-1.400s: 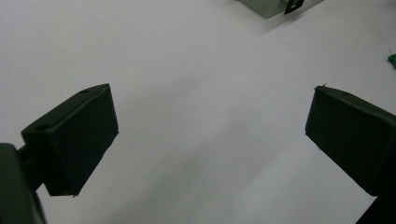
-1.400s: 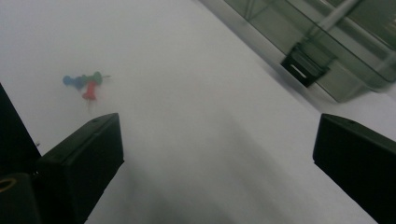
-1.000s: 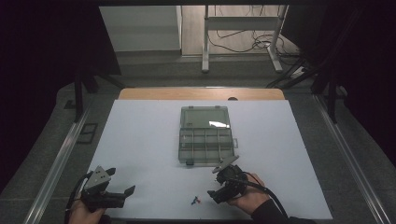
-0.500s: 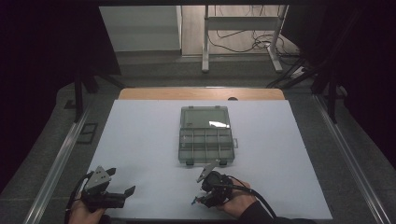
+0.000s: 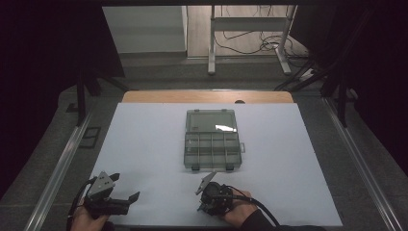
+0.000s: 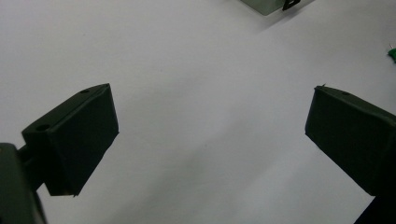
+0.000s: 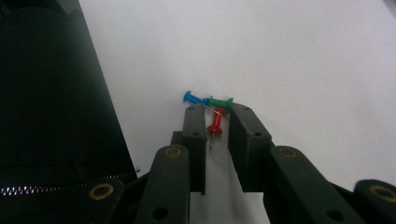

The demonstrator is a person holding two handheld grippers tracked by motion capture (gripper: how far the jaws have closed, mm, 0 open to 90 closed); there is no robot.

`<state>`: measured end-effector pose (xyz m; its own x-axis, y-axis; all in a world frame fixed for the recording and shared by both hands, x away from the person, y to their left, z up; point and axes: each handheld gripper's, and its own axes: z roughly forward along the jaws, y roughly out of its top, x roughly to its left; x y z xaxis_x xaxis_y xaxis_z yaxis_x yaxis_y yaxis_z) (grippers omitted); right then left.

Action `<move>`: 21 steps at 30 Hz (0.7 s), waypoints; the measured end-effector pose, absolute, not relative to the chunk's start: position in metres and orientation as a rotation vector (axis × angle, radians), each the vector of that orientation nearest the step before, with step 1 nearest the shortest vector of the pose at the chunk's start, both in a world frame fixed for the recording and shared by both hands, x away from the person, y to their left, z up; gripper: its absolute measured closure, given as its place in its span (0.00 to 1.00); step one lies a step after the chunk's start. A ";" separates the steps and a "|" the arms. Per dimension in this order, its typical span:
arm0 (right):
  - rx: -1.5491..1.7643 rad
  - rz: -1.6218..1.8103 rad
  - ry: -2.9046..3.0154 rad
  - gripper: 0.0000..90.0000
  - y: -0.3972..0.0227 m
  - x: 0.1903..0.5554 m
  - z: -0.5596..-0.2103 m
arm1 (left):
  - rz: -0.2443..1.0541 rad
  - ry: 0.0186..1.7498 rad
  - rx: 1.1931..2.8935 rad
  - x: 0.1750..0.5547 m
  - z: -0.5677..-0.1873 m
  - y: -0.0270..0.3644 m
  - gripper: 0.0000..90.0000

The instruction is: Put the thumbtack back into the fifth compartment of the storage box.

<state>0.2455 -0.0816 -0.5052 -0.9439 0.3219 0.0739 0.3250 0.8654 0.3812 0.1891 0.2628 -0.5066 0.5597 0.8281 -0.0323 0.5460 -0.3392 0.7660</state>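
— White sheeting is seen over the desk (image 5: 144, 144), with dark surroundings beyond. Where are the pushpins?

— Three are bunched at the tips of the right tool (image 7: 215, 122). The red pushpin (image 7: 215, 125) is caught between the jaws, which have just been closing and now stand narrow on it. The green pushpin (image 7: 219, 102) is laid across the tips, and the blue pushpin (image 7: 191, 98) is found just past the left-hand jaw.

— Which way is the red one pointed?

— Its long axis is run along the jaws, head away from the tool, needle back toward it. The green and blue ones are laid crosswise.

— How far is the work judged to be?

— Early. A grip is being made; nothing is lifted yet. The compartment box (image 5: 211, 139) is seen well beyond the tool, lid open, and the carry remains to be done.

— And the left tool (image 6: 210, 135)?

— Held wide and empty over bare sheet.
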 end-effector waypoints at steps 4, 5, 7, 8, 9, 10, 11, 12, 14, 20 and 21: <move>-0.516 -0.616 -3.049 0.90 -0.080 0.244 -0.507 | 0.474 1.100 2.035 0.189 -0.507 0.263 0.03; -0.516 -0.616 -3.049 0.90 -0.080 0.244 -0.507 | 0.474 1.100 2.035 0.189 -0.507 0.263 0.03; -0.507 -0.616 -3.061 0.91 -0.080 0.244 -0.507 | 0.475 1.100 2.036 0.189 -0.507 0.262 0.03; -0.503 -0.616 -3.063 0.91 -0.080 0.243 -0.507 | 0.475 1.099 2.038 0.189 -0.507 0.262 0.03; -0.497 -0.619 -3.068 0.92 -0.080 0.243 -0.507 | 0.476 1.099 2.039 0.189 -0.507 0.262 0.03; -0.494 -0.615 -3.067 0.92 -0.080 0.244 -0.507 | 0.476 1.098 2.039 0.189 -0.507 0.262 0.03; -0.494 -0.616 -3.067 0.92 -0.080 0.244 -0.507 | 0.477 1.097 2.042 0.189 -0.507 0.262 0.03; -0.501 -0.615 -3.064 0.92 -0.080 0.244 -0.506 | 0.477 1.096 2.043 0.189 -0.507 0.262 0.03; -0.506 -0.620 -3.061 0.92 -0.080 0.244 -0.506 | 0.477 1.096 2.043 0.189 -0.507 0.262 0.03; -0.535 -0.650 -3.060 0.92 -0.084 0.247 -0.502 | 0.476 1.097 2.044 0.189 -0.507 0.262 0.03; -0.542 -0.654 -3.061 0.92 -0.085 0.248 -0.501 | 0.476 1.098 2.044 0.189 -0.507 0.262 0.03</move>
<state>0.2482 -0.0852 -0.5012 -0.9413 0.3356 0.0369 0.3214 0.8571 0.4025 0.1892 0.2620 -0.5067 0.5623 0.8265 -0.0264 0.5458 -0.3469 0.7627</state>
